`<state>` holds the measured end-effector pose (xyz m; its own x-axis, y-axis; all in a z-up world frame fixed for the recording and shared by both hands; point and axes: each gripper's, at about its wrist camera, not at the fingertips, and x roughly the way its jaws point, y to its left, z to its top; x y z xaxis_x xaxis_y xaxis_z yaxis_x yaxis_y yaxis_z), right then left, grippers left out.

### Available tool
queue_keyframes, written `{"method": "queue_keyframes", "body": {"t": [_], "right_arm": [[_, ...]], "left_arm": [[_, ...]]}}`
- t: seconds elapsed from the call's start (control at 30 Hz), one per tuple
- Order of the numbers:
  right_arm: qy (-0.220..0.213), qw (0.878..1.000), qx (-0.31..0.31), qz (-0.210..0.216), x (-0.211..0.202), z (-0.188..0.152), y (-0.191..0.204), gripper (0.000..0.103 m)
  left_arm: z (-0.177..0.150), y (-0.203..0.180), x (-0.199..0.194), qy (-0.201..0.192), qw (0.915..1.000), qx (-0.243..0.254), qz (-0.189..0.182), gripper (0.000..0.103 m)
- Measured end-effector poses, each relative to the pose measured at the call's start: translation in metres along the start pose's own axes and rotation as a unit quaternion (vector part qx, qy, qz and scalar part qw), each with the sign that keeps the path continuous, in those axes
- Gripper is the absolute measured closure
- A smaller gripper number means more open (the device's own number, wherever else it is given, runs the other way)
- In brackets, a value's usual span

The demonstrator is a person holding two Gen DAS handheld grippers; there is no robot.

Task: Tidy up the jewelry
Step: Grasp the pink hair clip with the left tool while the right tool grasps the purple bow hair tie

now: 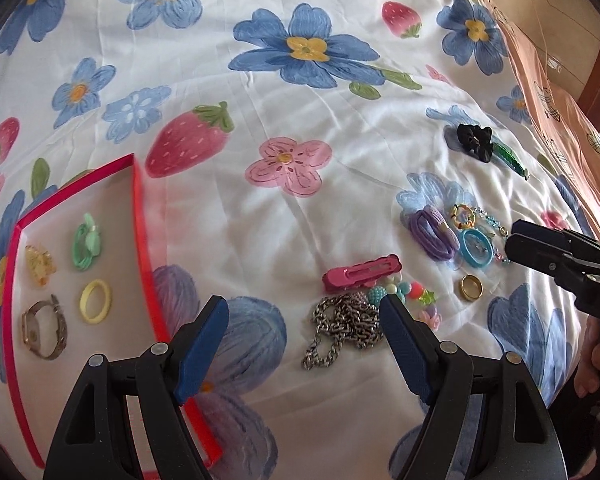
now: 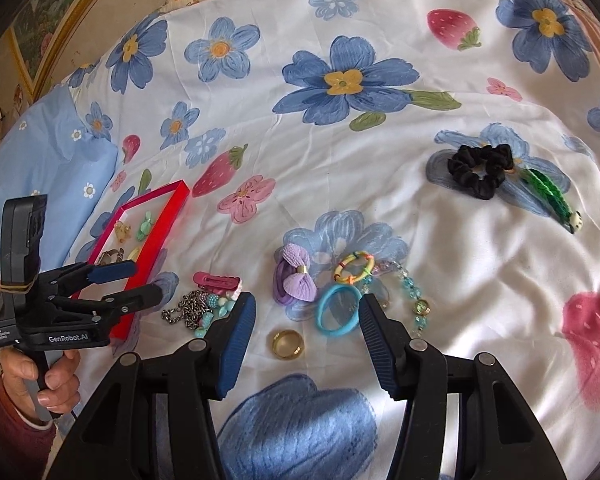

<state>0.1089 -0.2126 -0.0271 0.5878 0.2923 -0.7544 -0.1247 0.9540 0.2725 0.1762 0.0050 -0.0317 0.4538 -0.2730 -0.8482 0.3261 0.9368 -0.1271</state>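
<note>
My left gripper (image 1: 304, 308) is open and hangs over a silver chain (image 1: 340, 328), beside a pink hair clip (image 1: 362, 274) and a bead bracelet (image 1: 396, 292). To its left a pink-rimmed tray (image 1: 138, 208) holds a green hair tie (image 1: 86, 242), an amber clip (image 1: 40, 264), a yellow ring (image 1: 95, 300) and a watch (image 1: 46, 328). My right gripper (image 2: 308, 302) is open above a gold ring (image 2: 286, 344) and a blue band (image 2: 338, 314), touching neither. A purple bow tie (image 2: 296, 280) and a multicolour band (image 2: 354, 268) lie just beyond.
All of it lies on a rumpled flowered bedsheet (image 2: 380, 208). A black scrunchie (image 2: 480, 168) and a green braided piece (image 2: 548, 192) lie at the far right. A crystal bead chain (image 2: 412, 292) lies right of the blue band. A blue pillow (image 2: 40, 168) lies at the left.
</note>
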Motion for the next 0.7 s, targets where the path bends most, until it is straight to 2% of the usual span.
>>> {"method": "queue_keyframes", "body": {"t": [0.17, 0.3, 0.4, 0.43, 0.47, 0.53, 0.6, 0.7], "right_arm": [[0.022, 1.0, -0.012, 0.011, 0.026, 0.01, 0.005, 0.06], [0.042, 0.999, -0.018, 0.011, 0.048, 0.017, 0.005, 0.07], [0.056, 0.998, -0.021, 0.007, 0.064, 0.018, 0.003, 0.073], [0.06, 0.998, -0.019, 0.007, 0.068, 0.018, 0.001, 0.078], [0.064, 0.998, -0.016, 0.009, 0.071, 0.019, -0.001, 0.084], [0.068, 0.998, -0.011, 0.011, 0.075, 0.02, -0.004, 0.086], [0.067, 0.998, -0.008, 0.014, 0.075, 0.02, -0.006, 0.087], [0.061, 0.998, -0.004, 0.015, 0.072, 0.021, -0.008, 0.088]], "left_arm": [[0.015, -0.002, 0.026, 0.017, 0.9992, 0.022, -0.028, 0.026], [0.024, -0.007, 0.043, 0.032, 0.998, 0.042, -0.035, 0.028], [0.03, -0.014, 0.056, 0.038, 0.9962, 0.065, -0.043, 0.031], [0.032, -0.016, 0.061, 0.042, 0.9956, 0.071, -0.043, 0.032], [0.032, -0.019, 0.066, 0.046, 0.995, 0.078, -0.043, 0.038], [0.034, -0.021, 0.073, 0.054, 0.9935, 0.085, -0.053, 0.046], [0.035, -0.024, 0.078, 0.057, 0.9925, 0.092, -0.057, 0.065], [0.035, -0.031, 0.081, 0.052, 0.9917, 0.107, -0.05, 0.074]]}}
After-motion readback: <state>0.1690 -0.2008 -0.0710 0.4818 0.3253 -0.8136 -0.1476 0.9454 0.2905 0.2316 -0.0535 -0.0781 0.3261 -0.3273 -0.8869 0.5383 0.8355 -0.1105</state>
